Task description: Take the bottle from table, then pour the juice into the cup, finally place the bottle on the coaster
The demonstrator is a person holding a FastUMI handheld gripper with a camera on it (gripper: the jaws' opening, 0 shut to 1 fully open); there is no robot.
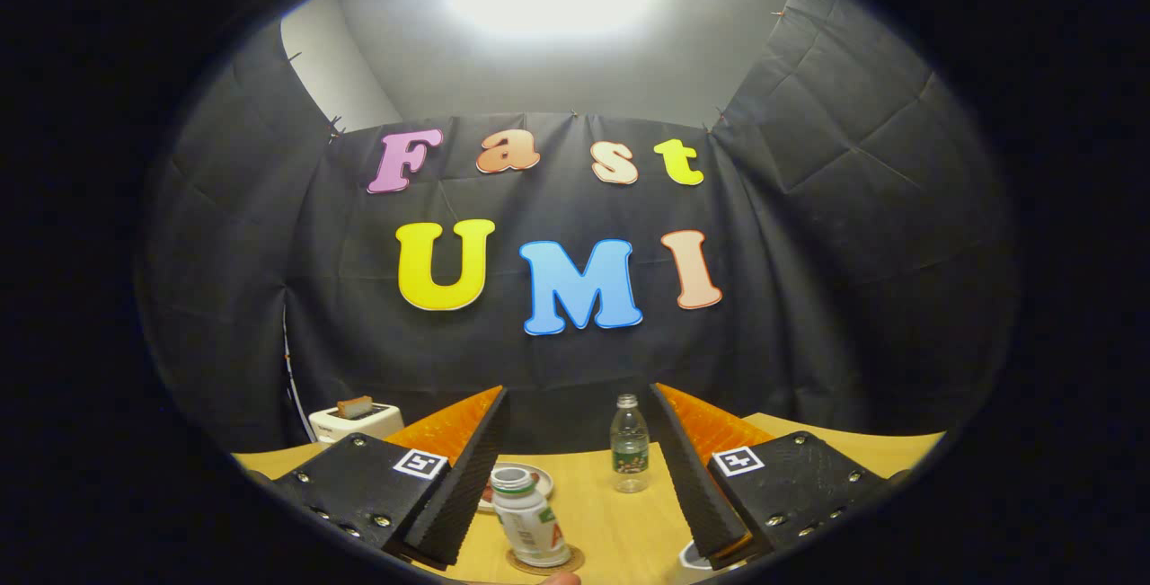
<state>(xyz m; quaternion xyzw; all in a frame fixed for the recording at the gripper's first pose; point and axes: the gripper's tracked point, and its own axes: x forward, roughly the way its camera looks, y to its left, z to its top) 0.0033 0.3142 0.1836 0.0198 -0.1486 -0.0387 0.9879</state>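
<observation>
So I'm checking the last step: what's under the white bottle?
A round coaster lies under the white bottle, only its rim visible. The open fingers flank it without touching.

The gripper (579, 441) has its fingers spread wide apart, with nothing held between them. In the gap between them the wooden table (620, 522) lies bare down the middle. On the left side of this gap a white bottle (528, 518) stands on a round coaster (544, 562), just beside the left finger. A plate (539, 480) lies behind it. Further ahead a clear bottle (630, 444) stands upright. A white cup (694, 562) sits under the right finger. A toaster (356, 421) stands far left, beside the wall.
</observation>
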